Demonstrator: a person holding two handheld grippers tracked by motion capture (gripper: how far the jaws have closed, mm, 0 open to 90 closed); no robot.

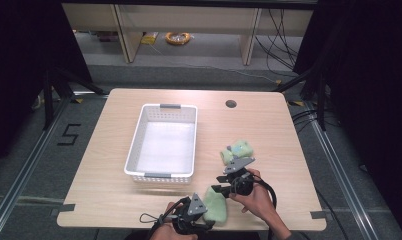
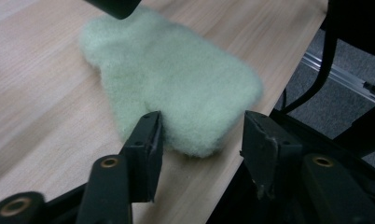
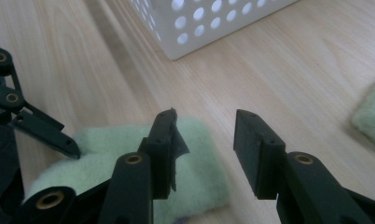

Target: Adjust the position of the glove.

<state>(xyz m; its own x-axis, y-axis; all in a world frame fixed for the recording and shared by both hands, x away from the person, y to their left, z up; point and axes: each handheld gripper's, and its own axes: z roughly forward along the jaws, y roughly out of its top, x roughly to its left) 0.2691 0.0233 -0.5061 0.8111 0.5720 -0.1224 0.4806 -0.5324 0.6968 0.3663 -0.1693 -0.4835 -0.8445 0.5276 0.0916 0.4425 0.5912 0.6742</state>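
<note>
Left tool (image 1: pixel 205 220): at the near edge of the worktop (image 1: pixel 114 190), jaws parted and not yet pressing, straddling the near end of a pale green fleecy sock (image 1: pixel 215 206). In the left gripper view the sock (image 2: pixel 171 79) lies flat on the wood, its end between the two black jaws, with a gap showing on the right-hand side.

Right tool (image 1: pixel 224 191): just beyond the sock's far end, jaws likewise parted and gripping nothing. In the right gripper view the sock (image 3: pixel 125 158) lies beneath and behind one jaw, and bare wood shows in the gap between the two.

Step in hand, as judged: both tools are settling onto opposite ends of the one sock, ahead of a two-handed pickup or fold.

Next move calls for: each tool lowered enough that both jaws bracket the fabric, then closed firmly; the pile is soft and thick, so a shallow pinch may catch only fluff. The right tool looks offset and probably needs shifting over the sock first.

Other items:
- White perforated basket (image 1: pixel 139 127), mid-worktop, nothing in it, well apart from the sock.
- Second green bundle (image 1: pixel 236 150), with some patterning, just beyond the right tool.
- Cable hole (image 1: pixel 231 104) near the far edge.

Obstructions: none between sock and basket. The sock lies close to the worktop's near edge, so a slipped grip could push it off.
</note>
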